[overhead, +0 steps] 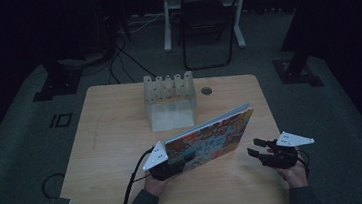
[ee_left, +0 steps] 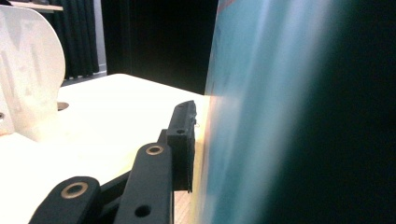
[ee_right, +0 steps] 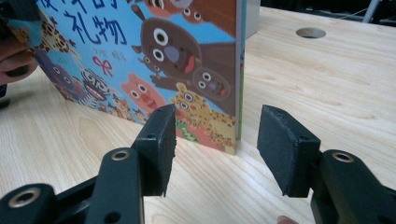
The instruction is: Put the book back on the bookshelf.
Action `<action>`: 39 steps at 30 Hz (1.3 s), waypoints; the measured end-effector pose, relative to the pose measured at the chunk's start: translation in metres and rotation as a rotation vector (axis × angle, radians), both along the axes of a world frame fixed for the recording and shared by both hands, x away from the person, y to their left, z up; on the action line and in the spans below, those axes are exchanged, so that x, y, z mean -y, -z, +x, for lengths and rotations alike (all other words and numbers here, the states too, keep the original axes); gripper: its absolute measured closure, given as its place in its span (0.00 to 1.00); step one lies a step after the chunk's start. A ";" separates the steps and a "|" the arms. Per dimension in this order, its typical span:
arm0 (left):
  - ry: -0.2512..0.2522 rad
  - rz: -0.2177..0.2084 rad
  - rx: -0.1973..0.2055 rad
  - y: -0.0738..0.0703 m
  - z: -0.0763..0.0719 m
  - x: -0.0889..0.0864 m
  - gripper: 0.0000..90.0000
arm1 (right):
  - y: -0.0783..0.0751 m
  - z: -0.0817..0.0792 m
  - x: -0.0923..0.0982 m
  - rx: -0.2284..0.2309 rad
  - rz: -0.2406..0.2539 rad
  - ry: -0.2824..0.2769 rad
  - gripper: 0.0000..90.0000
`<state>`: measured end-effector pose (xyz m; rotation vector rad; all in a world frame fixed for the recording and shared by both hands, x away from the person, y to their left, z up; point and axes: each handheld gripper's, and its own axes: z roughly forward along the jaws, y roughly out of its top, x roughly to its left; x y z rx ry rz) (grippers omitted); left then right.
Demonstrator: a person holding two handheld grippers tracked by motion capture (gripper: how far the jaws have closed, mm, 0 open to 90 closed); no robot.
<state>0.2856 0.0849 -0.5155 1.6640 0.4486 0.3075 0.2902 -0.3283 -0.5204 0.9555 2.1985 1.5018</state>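
A picture book [overhead: 212,139] with cartoon animals on its cover stands on its lower edge on the wooden table [overhead: 107,139], leaning and angled up toward the right. My left gripper [overhead: 184,162] is shut on the book's near left end. In the left gripper view one black pad [ee_left: 184,140] lies flat against the blurred cover [ee_left: 261,116], which hides the other jaw. My right gripper [overhead: 252,147] is open just right of the book. In the right gripper view [ee_right: 215,140] the book's lower corner [ee_right: 219,130] stands a little beyond the two parted pads, apart from them.
A translucent white rack [overhead: 170,100] with several upright slots stands at the back middle of the table, behind the book. A round hole [overhead: 206,90] lies in the tabletop to its right. A folding chair [overhead: 207,29] and cables sit on the dark floor beyond.
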 end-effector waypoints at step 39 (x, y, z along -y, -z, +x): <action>-0.029 0.011 0.032 0.010 -0.002 0.006 0.89 | 0.036 -0.022 0.005 -0.080 -0.150 0.026 0.51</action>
